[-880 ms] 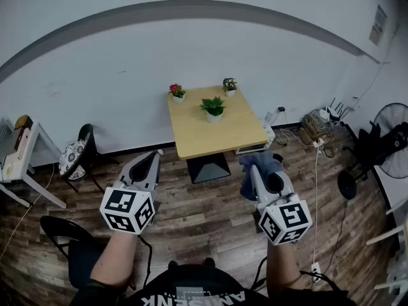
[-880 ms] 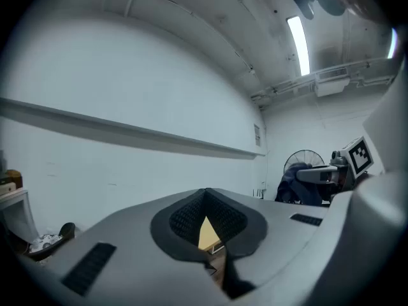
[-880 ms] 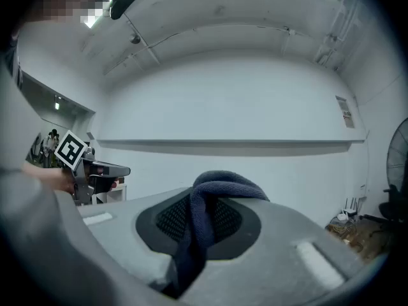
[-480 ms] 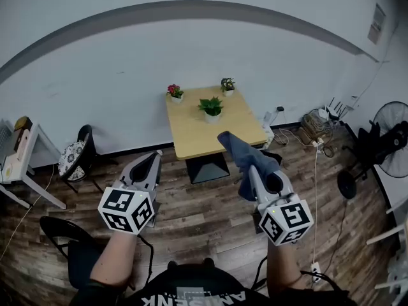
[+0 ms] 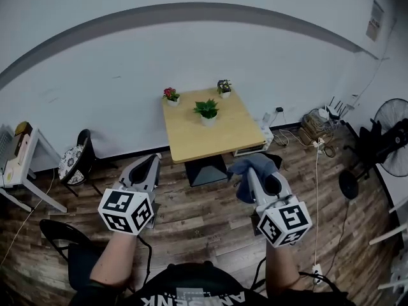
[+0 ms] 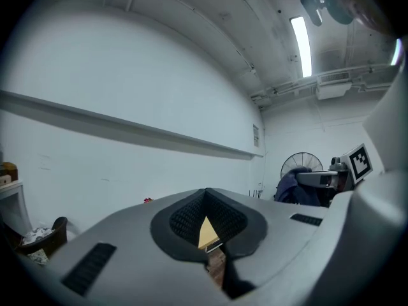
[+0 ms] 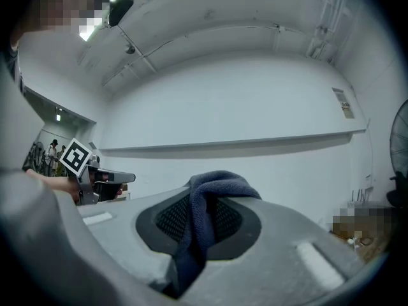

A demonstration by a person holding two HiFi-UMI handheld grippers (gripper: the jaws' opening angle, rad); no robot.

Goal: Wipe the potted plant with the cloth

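Cloth (image 5: 256, 165) clamped in the right gripper (image 5: 250, 178) — potted plant (image 5: 206, 110) well ahead on the table (image 5: 204, 140); left gripper (image 5: 152, 162) closed, empty.

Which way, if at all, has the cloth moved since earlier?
Yes. The cloth has dropped back toward the right tool, now below the table's front edge.

The blue cloth (image 5: 254, 164), which half a second ago flies up in front of the wooden surface (image 5: 204, 139), now droops bunched over the tip of the right gripper (image 5: 250, 182).
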